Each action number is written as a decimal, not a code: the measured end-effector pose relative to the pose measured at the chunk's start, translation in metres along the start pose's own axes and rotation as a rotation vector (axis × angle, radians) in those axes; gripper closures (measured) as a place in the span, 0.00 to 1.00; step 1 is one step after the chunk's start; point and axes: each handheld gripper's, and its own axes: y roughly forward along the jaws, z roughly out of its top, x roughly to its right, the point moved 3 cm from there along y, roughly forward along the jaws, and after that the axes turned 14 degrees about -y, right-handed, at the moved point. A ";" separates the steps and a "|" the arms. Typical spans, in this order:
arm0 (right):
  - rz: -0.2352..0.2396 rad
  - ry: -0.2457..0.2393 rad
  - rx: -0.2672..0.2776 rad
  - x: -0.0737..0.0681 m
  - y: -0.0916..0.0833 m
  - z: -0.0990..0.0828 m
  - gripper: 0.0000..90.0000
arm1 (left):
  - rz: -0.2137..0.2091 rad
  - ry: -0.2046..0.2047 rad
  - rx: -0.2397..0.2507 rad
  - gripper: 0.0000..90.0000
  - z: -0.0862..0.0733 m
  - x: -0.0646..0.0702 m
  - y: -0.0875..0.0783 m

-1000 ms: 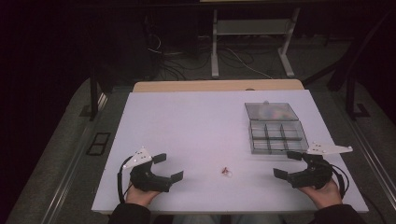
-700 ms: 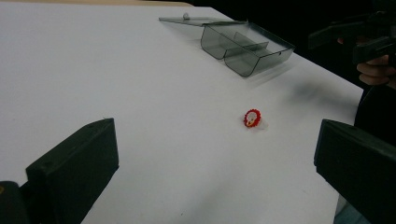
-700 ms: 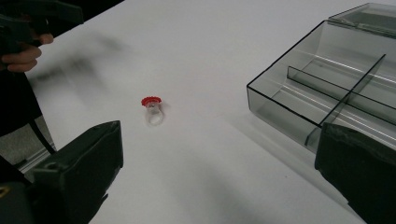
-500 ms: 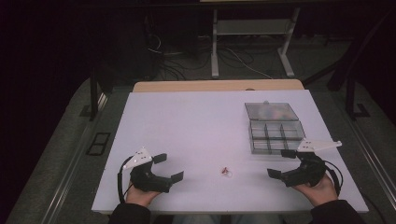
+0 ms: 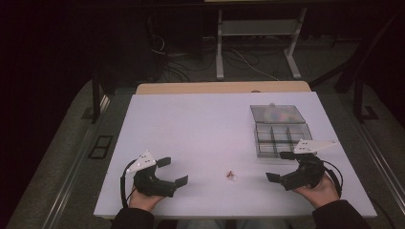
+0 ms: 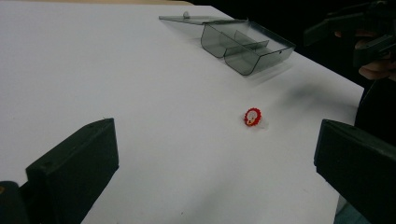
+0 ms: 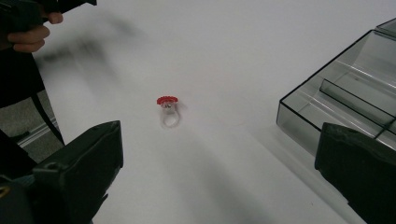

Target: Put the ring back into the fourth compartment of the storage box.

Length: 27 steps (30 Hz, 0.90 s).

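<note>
- White bench top [image 5: 205, 129] under me, a wide bare board with a tan strip along its far edge.
- Smoky clear plastic box [image 5: 280, 130] sits near the right edge, towards the far right corner: lid flung open and lying flat behind it, divided compartments facing up; I can't tell whether anything lies in them.
- My right gripper [image 5: 283, 167] hangs near the front right corner, just in front of the box, jaws spread wide, nothing between them.
- My left gripper [image 5: 173, 171] is by the front edge, left of centre, jaws likewise wide apart and holding nothing.
- Tiny ring [image 7: 167, 111], red top on a clear band, lies on the board close to the front edge, between my two grippers, touched by neither.
</note>
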 end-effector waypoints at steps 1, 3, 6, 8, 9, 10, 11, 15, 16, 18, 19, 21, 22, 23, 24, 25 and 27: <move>0.004 0.001 -0.003 0.000 0.001 0.001 0.01 | 0.000 0.000 -0.001 0.00 0.000 0.000 0.000; 0.014 -0.001 -0.007 -0.001 0.003 0.004 0.01 | -0.001 0.000 -0.002 0.00 0.000 0.000 0.000; 0.017 -0.015 -0.008 -0.002 0.006 0.007 0.01 | -0.001 0.000 -0.004 0.00 0.000 0.000 0.000; 0.026 -0.016 -0.015 -0.003 0.008 0.009 0.01 | -0.002 0.001 -0.003 0.00 0.000 0.000 0.000; 0.030 -0.019 -0.017 -0.004 0.009 0.010 0.01 | -0.002 0.001 -0.003 0.00 0.000 0.000 0.000; 0.031 -0.022 -0.019 -0.005 0.011 0.011 0.01 | -0.002 0.001 -0.003 0.00 0.000 0.001 0.000; 0.034 -0.025 -0.021 -0.005 0.012 0.012 0.01 | -0.002 0.001 -0.003 0.00 0.000 0.001 0.000; 0.045 -0.037 -0.028 -0.007 0.017 0.015 0.01 | 0.000 0.005 -0.006 0.00 0.000 0.000 0.001; 0.048 -0.037 -0.031 -0.008 0.019 0.016 0.01 | 0.000 0.005 -0.007 0.00 0.000 0.000 0.001; 0.054 -0.043 -0.040 -0.009 0.022 0.018 0.01 | 0.000 0.007 -0.008 0.00 -0.001 0.001 0.001; 0.058 -0.044 -0.043 -0.009 0.023 0.019 0.01 | 0.000 0.007 -0.010 0.00 -0.001 0.001 0.001; 0.064 -0.048 -0.049 -0.010 0.026 0.021 0.01 | -0.001 0.007 -0.010 0.00 -0.001 0.001 0.001; 0.066 -0.052 -0.051 -0.010 0.027 0.022 0.01 | -0.001 0.007 -0.009 0.00 -0.001 0.001 0.001; 0.067 -0.059 -0.050 -0.011 0.029 0.023 0.01 | -0.001 0.007 -0.009 0.00 -0.001 0.001 0.001; 0.071 -0.062 -0.053 -0.011 0.030 0.024 0.01 | -0.001 0.007 -0.009 0.00 -0.001 0.001 0.001; 0.074 -0.065 -0.056 -0.011 0.032 0.025 0.01 | 0.000 0.008 -0.009 0.00 -0.001 0.001 0.001; 0.079 -0.066 -0.063 -0.012 0.035 0.026 0.01 | -0.001 0.008 -0.009 0.00 -0.001 0.001 0.002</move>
